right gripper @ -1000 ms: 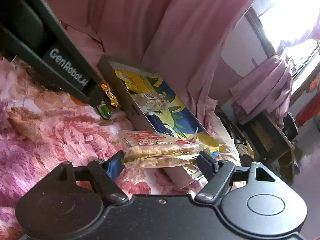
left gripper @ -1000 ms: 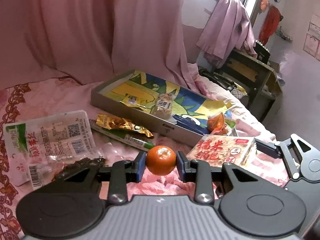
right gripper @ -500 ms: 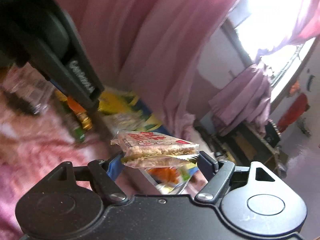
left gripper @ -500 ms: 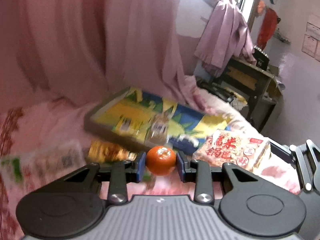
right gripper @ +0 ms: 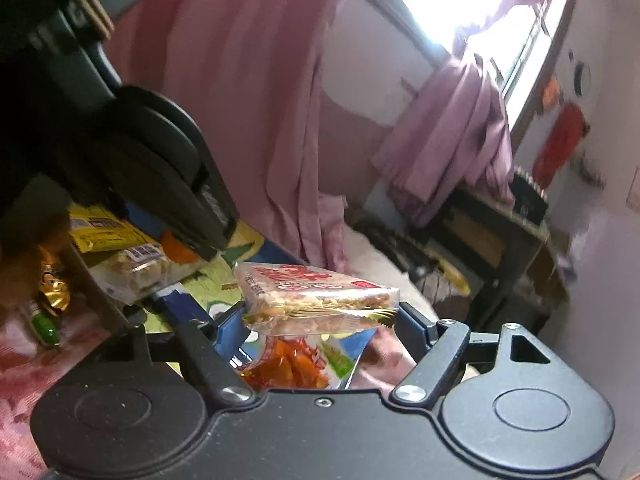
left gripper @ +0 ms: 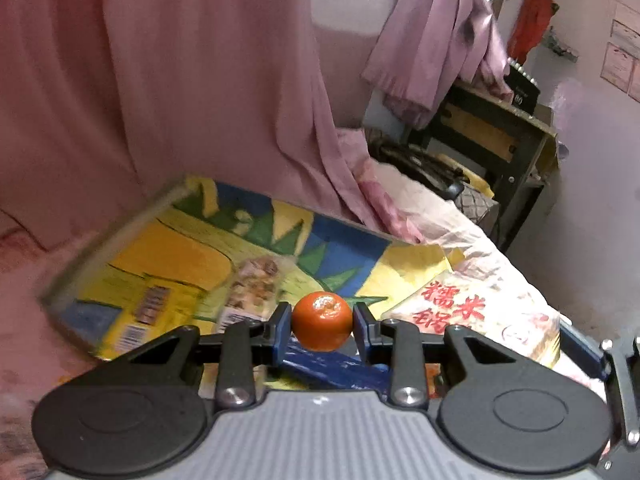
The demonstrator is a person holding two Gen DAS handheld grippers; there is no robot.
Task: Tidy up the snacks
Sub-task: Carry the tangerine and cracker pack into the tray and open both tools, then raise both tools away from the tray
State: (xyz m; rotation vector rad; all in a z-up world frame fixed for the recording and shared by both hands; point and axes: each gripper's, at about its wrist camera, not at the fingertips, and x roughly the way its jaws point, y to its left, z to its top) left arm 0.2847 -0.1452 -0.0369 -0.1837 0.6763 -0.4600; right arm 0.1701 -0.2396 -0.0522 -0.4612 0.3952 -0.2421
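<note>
A small orange [left gripper: 322, 326] is pinched between the blue pads of my left gripper [left gripper: 322, 327], which hangs over the near part of a shallow box [left gripper: 116, 236] lined with a colourful cartoon picture. My right gripper [right gripper: 320, 320] is shut on a flat rice-cracker packet [right gripper: 316, 292] with red print, held level above the box's right end. That packet [left gripper: 472, 320] also shows at the right of the left wrist view. In the box lie a clear snack packet [left gripper: 252, 288], a yellow packet [left gripper: 148, 308] and an orange-red snack bag [right gripper: 292, 364].
A gold wrapper [right gripper: 52, 284] and a green tube [right gripper: 44, 324] lie on the pink floral bedspread outside the box's wall [right gripper: 92, 292]. Pink curtains hang behind. A dark desk [left gripper: 500, 120] stands beyond the bed's right edge.
Both grippers have travelled over the box with their loads. The snacks on the bedspread at the left have slid out of the left wrist view. The right gripper has rolled.
</note>
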